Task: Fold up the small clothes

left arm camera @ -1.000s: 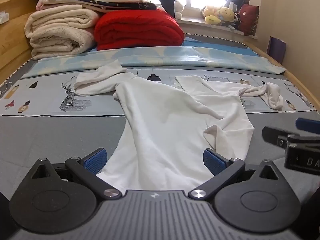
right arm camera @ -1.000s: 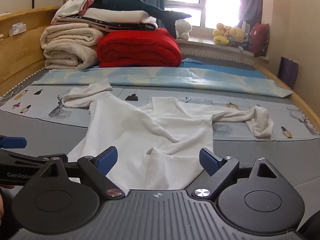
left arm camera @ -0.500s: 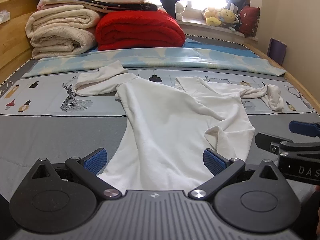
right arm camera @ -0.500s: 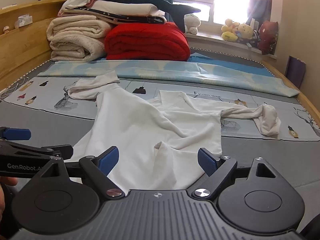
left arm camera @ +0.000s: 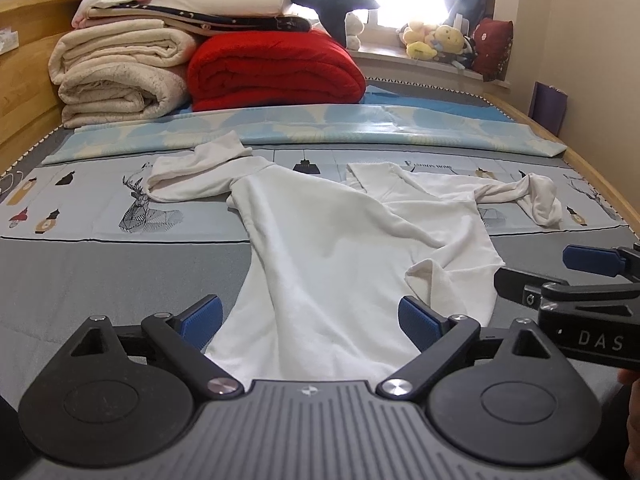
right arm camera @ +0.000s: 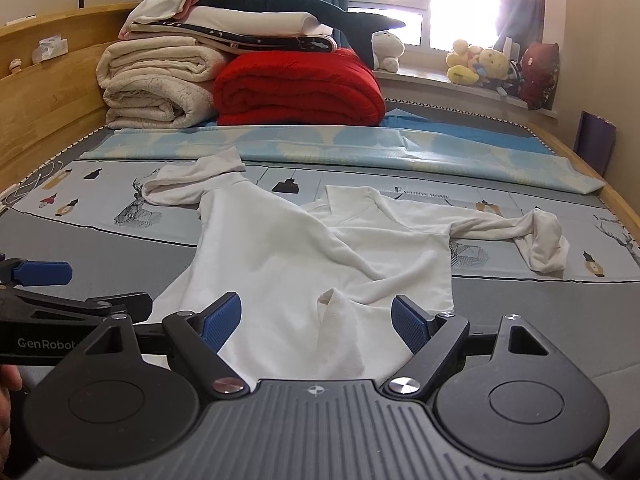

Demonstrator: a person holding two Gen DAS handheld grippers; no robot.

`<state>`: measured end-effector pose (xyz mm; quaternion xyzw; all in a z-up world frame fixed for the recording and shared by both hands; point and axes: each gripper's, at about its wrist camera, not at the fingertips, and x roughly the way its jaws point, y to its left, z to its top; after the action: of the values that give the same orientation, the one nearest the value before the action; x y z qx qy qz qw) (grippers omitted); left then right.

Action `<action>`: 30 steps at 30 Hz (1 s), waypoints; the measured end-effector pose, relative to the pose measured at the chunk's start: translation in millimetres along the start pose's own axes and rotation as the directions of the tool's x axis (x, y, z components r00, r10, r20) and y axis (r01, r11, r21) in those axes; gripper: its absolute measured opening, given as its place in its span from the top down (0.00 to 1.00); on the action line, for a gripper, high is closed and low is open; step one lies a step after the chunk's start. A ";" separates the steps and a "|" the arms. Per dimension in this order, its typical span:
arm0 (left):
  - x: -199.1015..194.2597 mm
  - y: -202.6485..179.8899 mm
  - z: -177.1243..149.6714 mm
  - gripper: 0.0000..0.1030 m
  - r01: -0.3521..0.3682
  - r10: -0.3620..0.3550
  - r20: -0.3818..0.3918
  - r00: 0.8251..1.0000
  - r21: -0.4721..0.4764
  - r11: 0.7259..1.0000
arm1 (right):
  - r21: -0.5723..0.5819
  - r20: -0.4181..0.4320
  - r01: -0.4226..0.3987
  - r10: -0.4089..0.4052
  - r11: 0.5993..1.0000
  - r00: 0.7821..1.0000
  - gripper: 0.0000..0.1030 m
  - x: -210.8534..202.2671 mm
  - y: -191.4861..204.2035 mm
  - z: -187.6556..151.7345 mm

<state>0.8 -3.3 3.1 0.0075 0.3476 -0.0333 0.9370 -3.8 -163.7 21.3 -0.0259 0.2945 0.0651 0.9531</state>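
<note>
White long-sleeved top (left arm camera: 332, 252): lies spread and rumpled on the bed (left arm camera: 80, 264), hem nearest me, sleeves thrown out to either side. My left hand-held gripper (left arm camera: 310, 318): fingers wide apart, holding nothing, low over the hem's left part. My right hand-held gripper (right arm camera: 316, 318): likewise spread and holding nothing, over the hem's right part, where a fold stands up. Writing: "GenRobot" and "DAS" on the grippers' sides; bedsheet print too blurred to read surely.
</note>
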 end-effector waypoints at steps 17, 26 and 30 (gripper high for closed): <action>-0.7 -3.3 3.9 0.09 -0.013 0.012 0.025 1.000 0.011 1.000 | -0.004 0.060 0.026 -0.026 1.000 0.998 0.28 -5.6 3.1 0.2; -0.8 -2.8 4.1 0.14 -0.003 0.003 0.021 1.000 0.037 0.999 | -0.005 0.036 0.035 -0.035 0.999 0.999 0.28 0.5 1.1 -0.2; 0.5 -4.4 1.9 0.44 0.027 -0.028 0.005 1.000 0.056 0.998 | 0.019 0.027 0.024 -0.025 1.000 0.999 0.27 1.1 0.8 -0.1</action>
<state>2.0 -7.8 4.3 0.0287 0.3439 -0.0559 0.9369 -3.0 -162.8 20.6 -0.0198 0.2818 0.0511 0.9579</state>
